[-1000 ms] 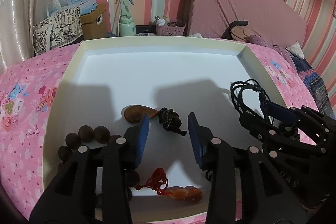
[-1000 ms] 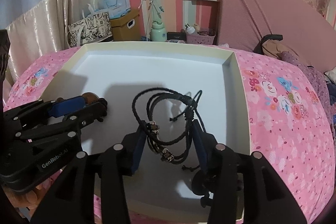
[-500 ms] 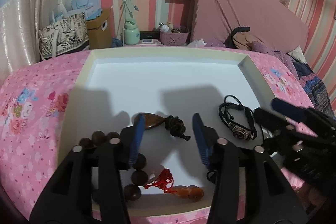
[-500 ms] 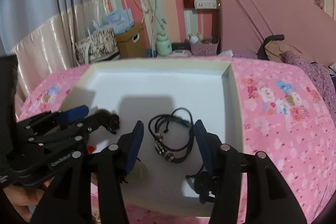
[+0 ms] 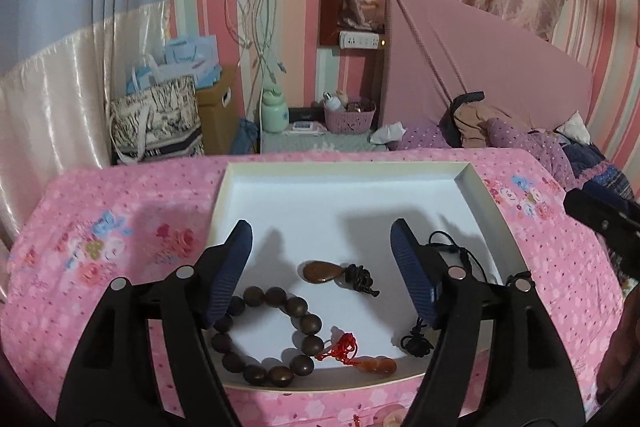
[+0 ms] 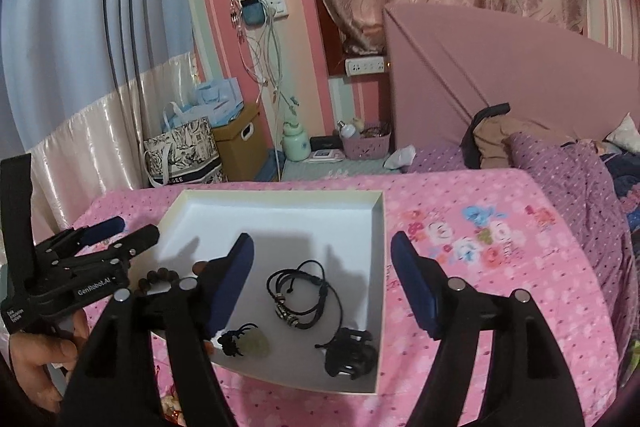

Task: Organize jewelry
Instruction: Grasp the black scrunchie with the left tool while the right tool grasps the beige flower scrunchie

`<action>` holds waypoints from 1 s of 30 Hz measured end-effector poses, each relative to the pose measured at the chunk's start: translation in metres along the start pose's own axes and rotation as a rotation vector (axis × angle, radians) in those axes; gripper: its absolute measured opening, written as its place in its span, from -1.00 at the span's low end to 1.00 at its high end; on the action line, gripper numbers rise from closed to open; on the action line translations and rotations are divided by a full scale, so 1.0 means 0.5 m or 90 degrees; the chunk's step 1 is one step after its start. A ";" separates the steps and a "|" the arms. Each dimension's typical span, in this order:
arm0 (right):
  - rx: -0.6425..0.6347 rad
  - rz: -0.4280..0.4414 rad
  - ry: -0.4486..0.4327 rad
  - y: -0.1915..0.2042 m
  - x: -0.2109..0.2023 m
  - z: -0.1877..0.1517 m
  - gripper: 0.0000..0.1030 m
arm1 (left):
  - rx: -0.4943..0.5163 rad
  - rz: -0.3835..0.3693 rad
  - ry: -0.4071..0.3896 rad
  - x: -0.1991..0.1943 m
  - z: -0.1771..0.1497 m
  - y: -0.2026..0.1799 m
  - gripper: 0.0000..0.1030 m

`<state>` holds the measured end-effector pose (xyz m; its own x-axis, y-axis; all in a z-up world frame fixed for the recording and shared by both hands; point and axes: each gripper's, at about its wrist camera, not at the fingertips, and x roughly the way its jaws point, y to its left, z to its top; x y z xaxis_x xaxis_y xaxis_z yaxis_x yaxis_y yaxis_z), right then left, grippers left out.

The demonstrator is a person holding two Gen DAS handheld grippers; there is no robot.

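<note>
A shallow white box point(image 5: 344, 173) point(image 6: 378, 227) lies on the pink bed. In it are a brown bead bracelet point(image 5: 266, 339), a brown teardrop pendant point(image 5: 320, 271) with a dark knot, a red-corded amber charm point(image 5: 376, 365), a black cord bracelet point(image 6: 304, 295), a black hair claw point(image 6: 350, 353) and a pale pendant point(image 6: 256, 347). My left gripper point(image 5: 322, 267) is open and empty, high above the box. My right gripper point(image 6: 322, 275) is open and empty, also raised above it.
The pink floral bedspread point(image 6: 500, 267) surrounds the box. A padded pink headboard point(image 5: 480, 67) stands at the back right, with clothes point(image 5: 480, 119) beside it. Bags, a cardboard box and a purple basket point(image 5: 350, 115) stand behind the bed.
Both grippers have pulled up and back from the box and their jaws have spread wide. The black cord bracelet, lifted between the right jaws a second ago, now lies in the box.
</note>
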<state>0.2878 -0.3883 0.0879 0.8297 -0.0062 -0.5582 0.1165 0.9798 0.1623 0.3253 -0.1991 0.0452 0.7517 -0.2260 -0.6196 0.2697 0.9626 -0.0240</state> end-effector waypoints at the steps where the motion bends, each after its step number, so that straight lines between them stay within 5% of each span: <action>1: 0.003 -0.003 -0.002 -0.002 -0.003 0.002 0.38 | 0.006 0.008 -0.002 -0.006 0.000 -0.002 0.39; 17: -0.047 -0.038 -0.005 0.061 -0.055 -0.004 0.38 | 0.003 0.073 0.012 -0.226 -0.133 0.133 0.42; 30: 0.027 -0.001 0.068 0.086 -0.160 -0.316 0.38 | -0.066 0.084 0.075 -0.255 -0.356 0.286 0.44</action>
<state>0.1405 -0.3142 0.0110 0.7672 0.0154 -0.6413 0.1433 0.9703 0.1948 0.1610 -0.0060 -0.0190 0.6988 -0.0835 -0.7104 0.1058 0.9943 -0.0128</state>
